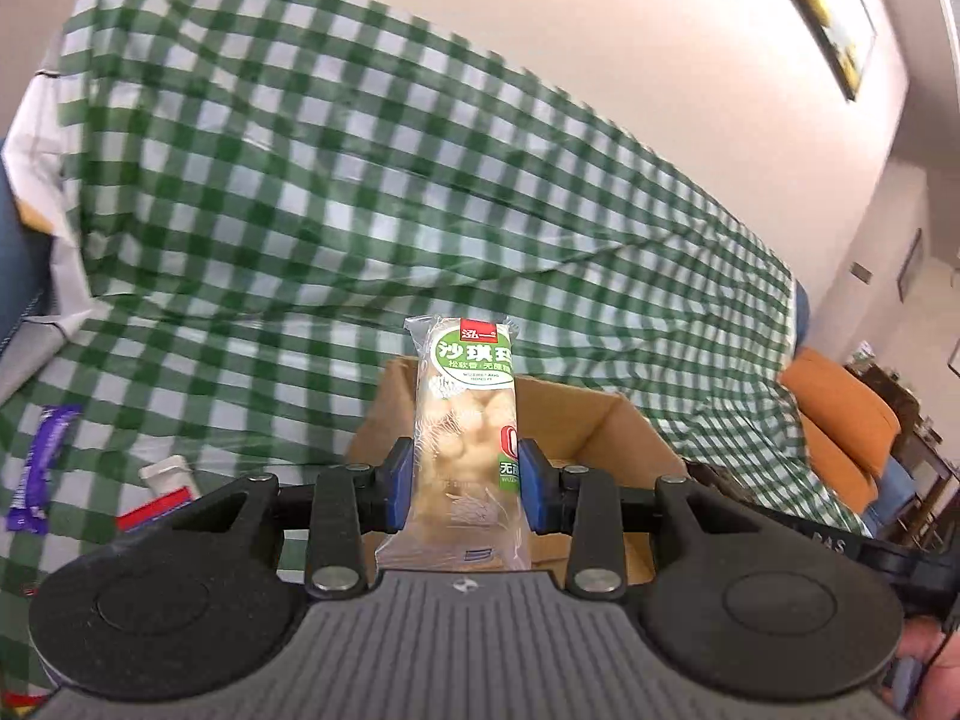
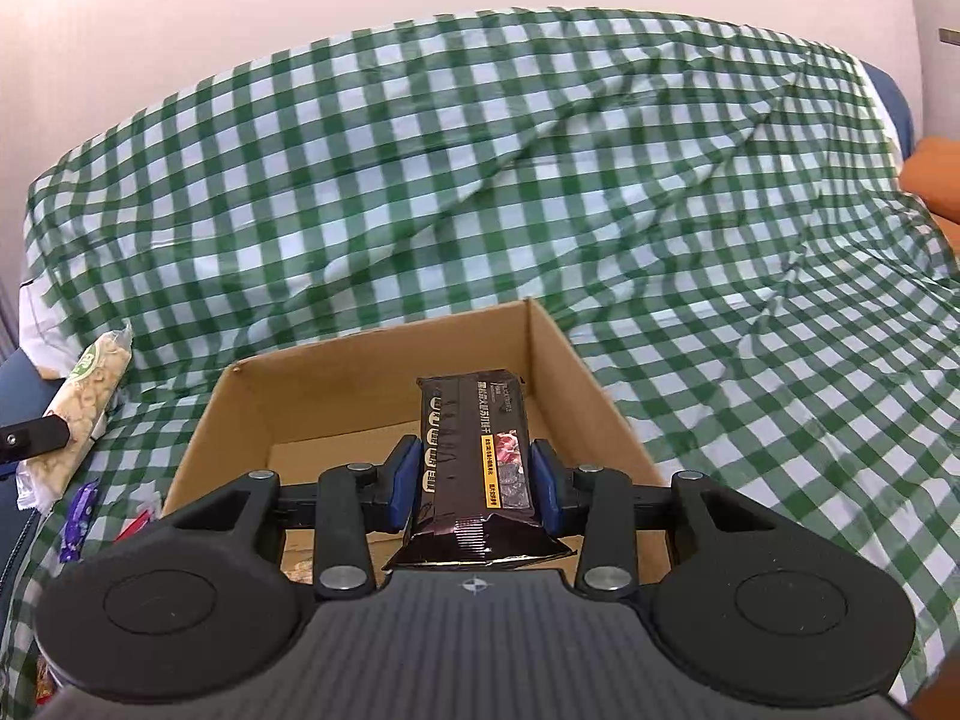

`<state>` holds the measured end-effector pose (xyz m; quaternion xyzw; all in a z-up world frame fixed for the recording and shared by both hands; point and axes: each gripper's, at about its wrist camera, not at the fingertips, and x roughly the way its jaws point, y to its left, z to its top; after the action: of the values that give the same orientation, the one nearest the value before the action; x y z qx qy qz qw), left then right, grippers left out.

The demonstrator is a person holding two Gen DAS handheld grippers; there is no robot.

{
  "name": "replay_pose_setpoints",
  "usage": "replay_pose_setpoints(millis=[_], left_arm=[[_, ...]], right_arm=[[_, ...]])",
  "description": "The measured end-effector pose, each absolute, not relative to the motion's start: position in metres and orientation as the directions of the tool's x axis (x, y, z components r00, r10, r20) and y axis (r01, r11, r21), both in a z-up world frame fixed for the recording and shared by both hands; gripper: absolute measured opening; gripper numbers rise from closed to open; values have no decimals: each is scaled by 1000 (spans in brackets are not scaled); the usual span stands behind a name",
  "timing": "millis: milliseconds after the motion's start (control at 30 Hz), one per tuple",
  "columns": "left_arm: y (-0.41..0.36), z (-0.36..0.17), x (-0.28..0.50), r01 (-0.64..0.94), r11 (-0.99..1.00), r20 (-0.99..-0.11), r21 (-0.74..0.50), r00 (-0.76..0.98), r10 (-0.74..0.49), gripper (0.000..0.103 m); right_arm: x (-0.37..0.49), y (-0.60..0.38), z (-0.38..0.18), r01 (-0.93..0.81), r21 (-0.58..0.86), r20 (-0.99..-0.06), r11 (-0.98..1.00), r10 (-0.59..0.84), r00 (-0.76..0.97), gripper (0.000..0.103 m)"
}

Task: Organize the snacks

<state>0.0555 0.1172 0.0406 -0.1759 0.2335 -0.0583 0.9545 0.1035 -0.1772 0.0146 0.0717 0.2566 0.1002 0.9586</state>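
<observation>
I hold a pale snack bar [image 1: 465, 420] clamped in the left gripper [image 1: 465, 477] and a dark snack pack [image 2: 474, 468] clamped in the right gripper [image 2: 477, 480], both above the cardboard box [image 2: 252, 408], centre frame. Neither is placed yet; a purple wrapper [image 1: 42, 468] waits lower left on the checked cloth [image 1: 300, 180].

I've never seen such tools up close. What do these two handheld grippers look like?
Both look alike: the left gripper and right gripper have a grey ribbed body, two round black discs, black linkage arms with silver rivets, and blue pads on the jaws. No cables or sleeves show.
</observation>
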Motion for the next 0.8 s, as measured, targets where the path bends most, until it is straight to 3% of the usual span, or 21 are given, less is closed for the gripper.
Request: replay_pose_setpoints(millis=[800], left_arm=[[53, 27, 64, 220, 937, -417, -271, 851, -320, 40]], right_arm=[[103, -173, 15, -134, 163, -480, 978, 197, 855, 41]])
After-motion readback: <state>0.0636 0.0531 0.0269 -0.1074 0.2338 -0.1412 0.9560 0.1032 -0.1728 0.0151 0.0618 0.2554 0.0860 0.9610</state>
